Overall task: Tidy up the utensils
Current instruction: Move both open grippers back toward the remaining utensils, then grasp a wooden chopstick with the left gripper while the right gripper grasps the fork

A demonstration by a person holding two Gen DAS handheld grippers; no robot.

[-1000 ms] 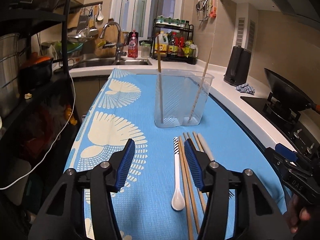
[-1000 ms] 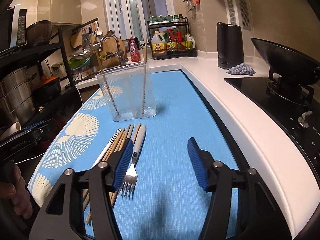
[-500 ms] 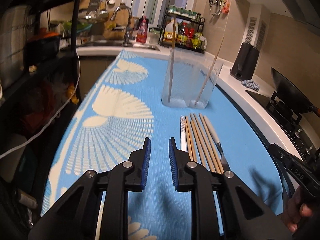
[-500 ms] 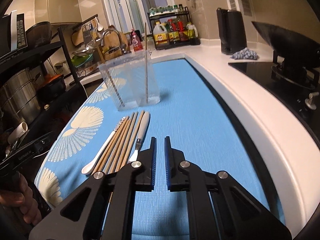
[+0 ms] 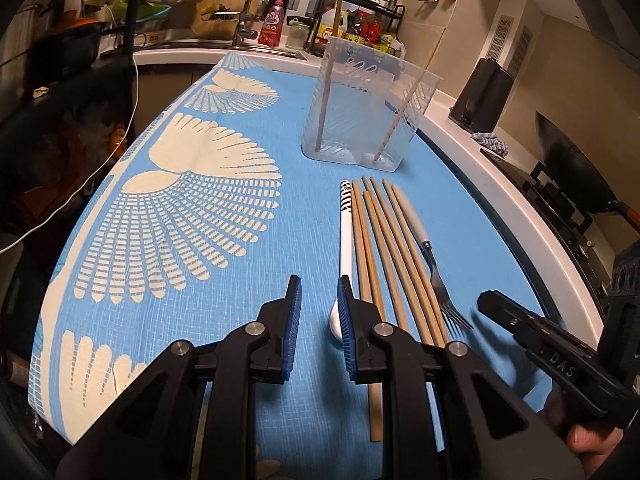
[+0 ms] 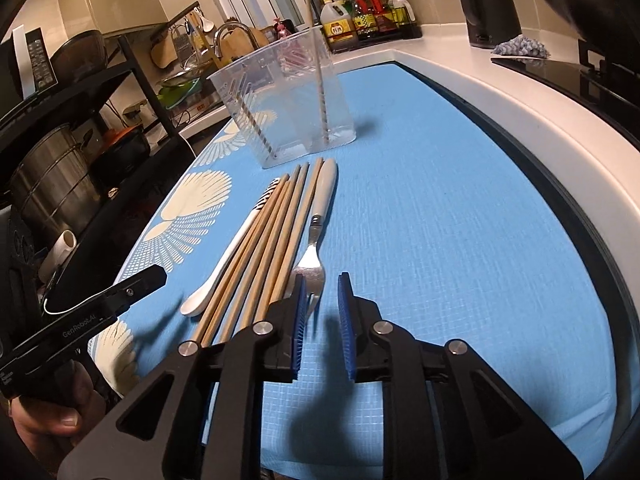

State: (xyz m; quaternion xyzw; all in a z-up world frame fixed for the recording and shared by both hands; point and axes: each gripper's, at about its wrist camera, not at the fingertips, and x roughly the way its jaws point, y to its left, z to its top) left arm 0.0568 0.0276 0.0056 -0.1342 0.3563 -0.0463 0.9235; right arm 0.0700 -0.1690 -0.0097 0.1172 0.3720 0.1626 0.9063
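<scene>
Left wrist view: the left gripper (image 5: 318, 320) hangs low over the blue patterned cloth (image 5: 180, 208) on the worktop, its jaws a narrow gap apart with only cloth between them. Just right of its right pad lies a white spoon (image 5: 345, 240) with a striped handle, then a row of wooden chopsticks (image 5: 394, 248) and a fork (image 5: 430, 252) with a pale handle, all side by side and pointing toward a clear plastic holder (image 5: 360, 96). Two chopsticks stand tilted inside the holder. The right gripper (image 5: 486, 300) enters from the right, near the fork tines.

Right wrist view: the right gripper (image 6: 322, 312) has its jaws opening, slightly spread; the fork (image 6: 310, 264) tines lie at the gap beside the left pad, not pinched. Chopsticks (image 6: 264, 252) and spoon (image 6: 224, 260) lie left of the fork, the holder (image 6: 280, 92) beyond them. The left gripper (image 6: 158, 276) shows at left, held by a hand (image 6: 52, 412).
</scene>
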